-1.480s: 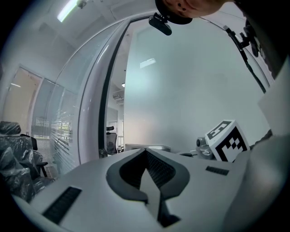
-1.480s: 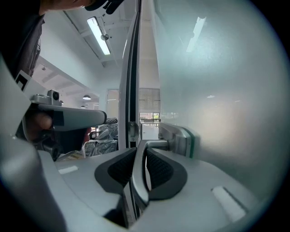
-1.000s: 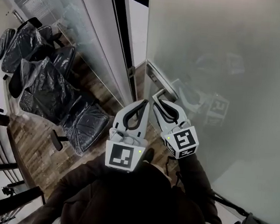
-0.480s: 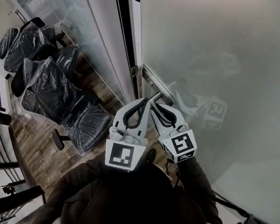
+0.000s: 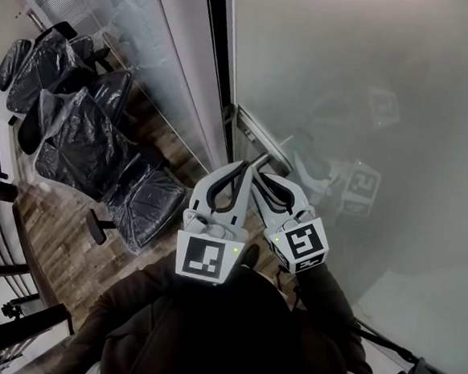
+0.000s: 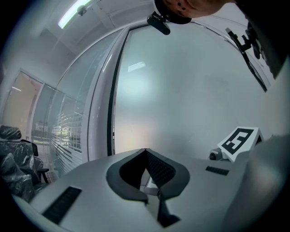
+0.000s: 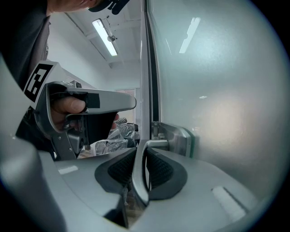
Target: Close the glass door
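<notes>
Both tongs shut: my right gripper (image 7: 141,156) clamps door handle (image 7: 158,144) to steer glass door (image 7: 217,90) closed; left gripper (image 6: 146,152) pinched empty, idle.

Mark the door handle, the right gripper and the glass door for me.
door handle (image 7: 139,167): right gripper view, lever bar between the jaws.
right gripper (image 5: 261,172): head view, midway between its fingertips.
glass door (image 5: 386,97): head view, bare frosted pane.
</notes>
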Available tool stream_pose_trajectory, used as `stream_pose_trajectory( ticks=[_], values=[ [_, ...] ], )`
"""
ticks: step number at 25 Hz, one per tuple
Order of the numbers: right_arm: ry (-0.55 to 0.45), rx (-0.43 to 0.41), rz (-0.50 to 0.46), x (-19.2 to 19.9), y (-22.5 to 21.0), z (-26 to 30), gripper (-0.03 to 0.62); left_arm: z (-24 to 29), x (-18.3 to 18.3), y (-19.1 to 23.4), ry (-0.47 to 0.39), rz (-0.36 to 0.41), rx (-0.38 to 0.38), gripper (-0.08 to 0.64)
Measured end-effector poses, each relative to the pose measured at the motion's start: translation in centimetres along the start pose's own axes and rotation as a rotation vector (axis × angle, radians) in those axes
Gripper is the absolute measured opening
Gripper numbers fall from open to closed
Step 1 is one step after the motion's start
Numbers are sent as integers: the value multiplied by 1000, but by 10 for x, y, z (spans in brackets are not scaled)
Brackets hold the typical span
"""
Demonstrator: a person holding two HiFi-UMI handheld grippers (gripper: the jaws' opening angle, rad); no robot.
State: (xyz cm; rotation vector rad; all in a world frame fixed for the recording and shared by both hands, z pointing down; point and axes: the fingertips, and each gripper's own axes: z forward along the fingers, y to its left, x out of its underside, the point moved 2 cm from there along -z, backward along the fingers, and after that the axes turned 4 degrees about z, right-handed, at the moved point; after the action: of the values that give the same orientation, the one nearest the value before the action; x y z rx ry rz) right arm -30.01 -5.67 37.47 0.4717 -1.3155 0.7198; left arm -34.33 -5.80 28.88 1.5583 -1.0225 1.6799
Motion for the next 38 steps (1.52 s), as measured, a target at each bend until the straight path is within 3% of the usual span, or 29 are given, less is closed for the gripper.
stream_pose_trajectory(
  ticks=[7,38],
  values=[
    [-2,-7,4,13,14,4,66,-12,13,3,-5,-4,-8,-3],
    [7,-29,27,5,29,-2,64,-22,2,3,-4,-8,-21,-3]
  ],
)
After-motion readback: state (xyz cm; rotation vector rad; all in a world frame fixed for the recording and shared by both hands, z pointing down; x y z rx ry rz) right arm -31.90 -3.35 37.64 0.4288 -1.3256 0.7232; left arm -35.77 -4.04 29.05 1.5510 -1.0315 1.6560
